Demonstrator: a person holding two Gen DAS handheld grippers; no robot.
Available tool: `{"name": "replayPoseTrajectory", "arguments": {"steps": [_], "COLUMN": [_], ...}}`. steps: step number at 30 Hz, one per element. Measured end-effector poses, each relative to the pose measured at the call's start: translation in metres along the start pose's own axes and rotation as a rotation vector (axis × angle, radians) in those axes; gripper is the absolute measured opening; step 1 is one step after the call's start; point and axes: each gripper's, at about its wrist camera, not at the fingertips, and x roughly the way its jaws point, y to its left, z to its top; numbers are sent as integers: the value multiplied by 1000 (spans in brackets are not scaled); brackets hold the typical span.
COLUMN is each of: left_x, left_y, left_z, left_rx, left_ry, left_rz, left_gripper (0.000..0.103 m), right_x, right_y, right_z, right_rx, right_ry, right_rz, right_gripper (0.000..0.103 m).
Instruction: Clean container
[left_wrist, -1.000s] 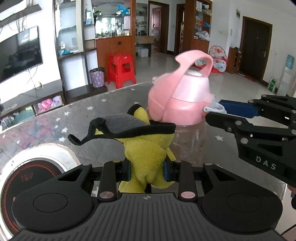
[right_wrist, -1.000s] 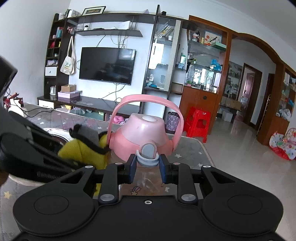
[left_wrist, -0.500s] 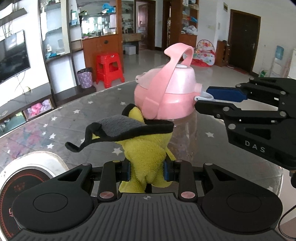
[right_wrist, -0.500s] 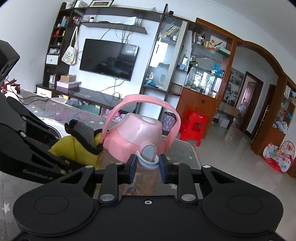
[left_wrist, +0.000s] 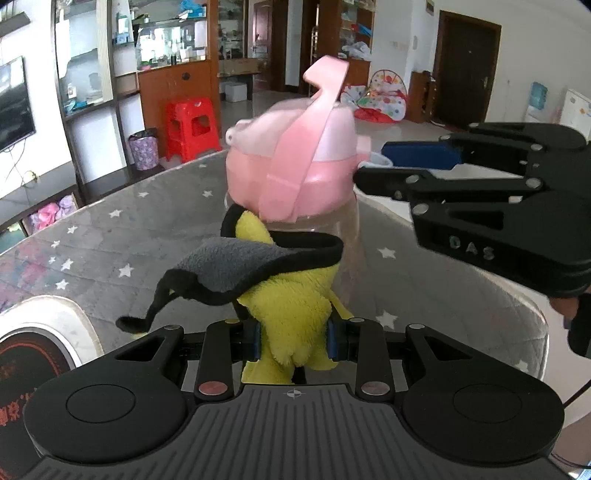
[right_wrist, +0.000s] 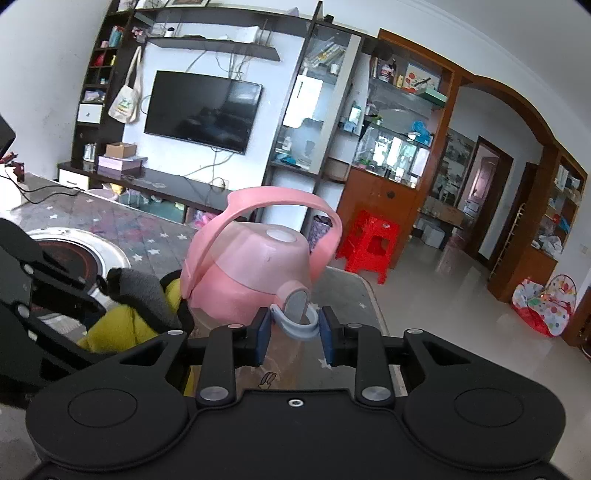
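Observation:
A clear bottle (left_wrist: 349, 236) with a pink lid (left_wrist: 295, 173) and a pink carry handle stands tilted over the star-patterned table (left_wrist: 110, 240). My left gripper (left_wrist: 293, 339) is shut on a yellow cloth (left_wrist: 291, 314) with a grey, black-edged side. The cloth lies against the bottle's clear wall just under the lid. From the right, my right gripper (left_wrist: 369, 164) reaches in. In the right wrist view its blue pads grip the pale grey-blue spout piece (right_wrist: 295, 317) at the lid's (right_wrist: 251, 277) front, with my right gripper (right_wrist: 294, 334) shut on it. The bottle's base is hidden.
A round hob plate (left_wrist: 37, 332) with a steel ring is set into the table at the left. The table's rounded edge (left_wrist: 535, 321) runs close on the right. Beyond are a red stool (right_wrist: 369, 247), shelving and a wall television.
The left gripper and cloth have drawn closer to the bottle, and the cloth now sits under the lid on the clear wall. The bottle has turned and tipped, its handle swinging round.

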Motion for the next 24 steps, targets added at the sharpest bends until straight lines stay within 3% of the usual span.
{"name": "replayPoseTrajectory", "arguments": {"steps": [9,24], "left_x": [-5,-35], "left_y": [9,27], "left_z": [-4,-13], "left_rx": [-21,-56], "left_ry": [-1,-25], "left_rz": [33,91], "left_gripper": [31,31], "right_x": [-17,-26], "right_y": [1,12], "right_z": [7,48], "right_rx": [7,82], "right_ry": [-35,-87], "right_rz": [11,118], "right_gripper": [30,29]}}
